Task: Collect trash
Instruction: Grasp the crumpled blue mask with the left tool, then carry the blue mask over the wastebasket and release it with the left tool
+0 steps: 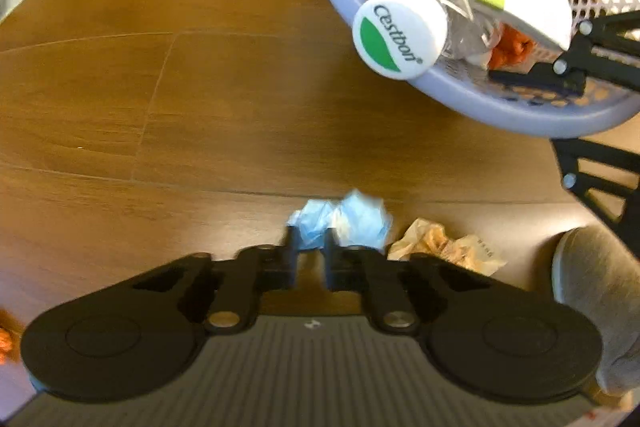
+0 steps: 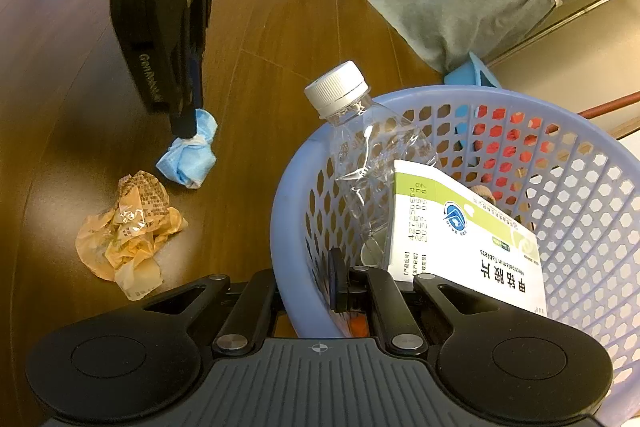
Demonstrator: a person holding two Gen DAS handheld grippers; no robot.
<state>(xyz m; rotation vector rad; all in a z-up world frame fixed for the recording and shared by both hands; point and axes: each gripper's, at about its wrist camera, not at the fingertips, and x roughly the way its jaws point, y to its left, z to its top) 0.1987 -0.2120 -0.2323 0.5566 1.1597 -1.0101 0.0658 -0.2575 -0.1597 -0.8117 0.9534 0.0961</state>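
Left tongs (image 1: 310,255) pinched the crumpled blue face mask (image 1: 344,223) on the wooden floor (image 1: 160,87). Right tongs (image 2: 308,287) clamped the lilac perforated plastic basket (image 2: 288,227) rim; next, likely lift mask in.

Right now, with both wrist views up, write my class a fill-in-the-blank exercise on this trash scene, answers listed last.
1. The left gripper is closing on the crumpled blue ____.
2. The bottle pokes out of the ____, capped end up.
3. The orange wrapper lies on the ____.
4. The right gripper grips the basket's ____.

Answers: mask; basket; floor; rim.
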